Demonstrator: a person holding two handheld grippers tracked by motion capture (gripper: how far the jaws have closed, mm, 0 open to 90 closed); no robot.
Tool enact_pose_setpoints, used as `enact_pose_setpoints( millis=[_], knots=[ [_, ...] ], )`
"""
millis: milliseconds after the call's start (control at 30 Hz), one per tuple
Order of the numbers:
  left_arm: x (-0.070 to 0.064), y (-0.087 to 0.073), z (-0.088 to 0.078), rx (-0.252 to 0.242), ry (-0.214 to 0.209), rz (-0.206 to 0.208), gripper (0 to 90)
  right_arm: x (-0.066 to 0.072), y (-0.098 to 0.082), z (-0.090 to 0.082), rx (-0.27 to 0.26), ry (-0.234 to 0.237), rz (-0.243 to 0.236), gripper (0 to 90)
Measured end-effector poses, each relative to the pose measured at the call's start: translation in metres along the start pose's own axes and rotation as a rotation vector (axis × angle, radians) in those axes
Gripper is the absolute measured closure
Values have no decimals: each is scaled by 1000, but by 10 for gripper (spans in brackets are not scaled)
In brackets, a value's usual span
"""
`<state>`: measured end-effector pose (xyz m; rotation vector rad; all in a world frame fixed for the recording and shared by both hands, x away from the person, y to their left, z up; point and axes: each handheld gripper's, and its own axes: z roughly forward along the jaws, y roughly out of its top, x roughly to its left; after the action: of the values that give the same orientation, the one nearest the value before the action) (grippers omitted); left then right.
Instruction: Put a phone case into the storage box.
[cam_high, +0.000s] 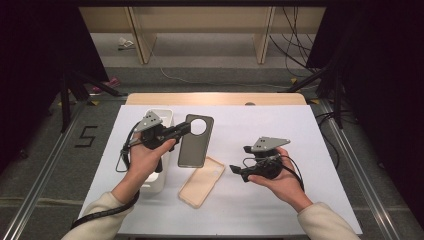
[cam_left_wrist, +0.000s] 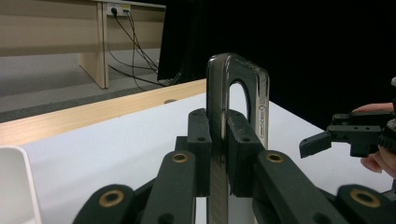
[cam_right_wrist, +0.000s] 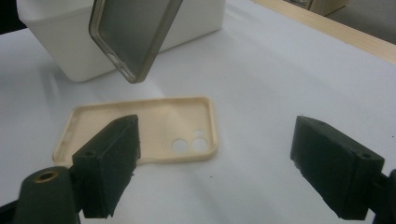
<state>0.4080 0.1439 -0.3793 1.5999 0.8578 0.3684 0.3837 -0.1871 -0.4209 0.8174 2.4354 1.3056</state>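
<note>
The room around is dark at both sides, with a grey floor (cam_high: 210, 75) and pale wooden furniture (cam_high: 200, 25) at the far end, where some cables lie. The table (cam_high: 215, 99) has a wooden far edge and a white sheet (cam_high: 280, 130) covers nearly all of its top. The right half of the sheet is bare, and also the near strip in front of the person.

A white box (cam_high: 161, 116) stands at the left part of the sheet, close to the left edge. The left gripper (cam_high: 187, 128) is closed on a dark phone case (cam_high: 196, 142) and holds it by its edge above the sheet, just right of the box; in the left gripper view the case stands upright between the jaws. A beige phone case (cam_high: 202, 181) lies flat on the sheet, hollow side up, under the near end of the dark one and a little to the right. The right gripper (cam_high: 235, 170) is open with nothing between its jaws, near the beige case, pointing at it.
</note>
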Motion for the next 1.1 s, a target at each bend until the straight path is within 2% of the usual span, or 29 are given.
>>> enact_pose_setpoints(
  millis=[133, 300, 1100],
  knots=[
    [0, 4, -4, -4, 2, 23, 813, 0, -1, -2, -2, -6, 2, 167],
    [4, 10, -9, -16, 9, 31, 813, -1, -2, -2, -6, -8, 7, 167],
    [33, 29, -35, -79, 61, 10, 813, -2, -2, -3, -17, -20, 27, 167]
  ],
)
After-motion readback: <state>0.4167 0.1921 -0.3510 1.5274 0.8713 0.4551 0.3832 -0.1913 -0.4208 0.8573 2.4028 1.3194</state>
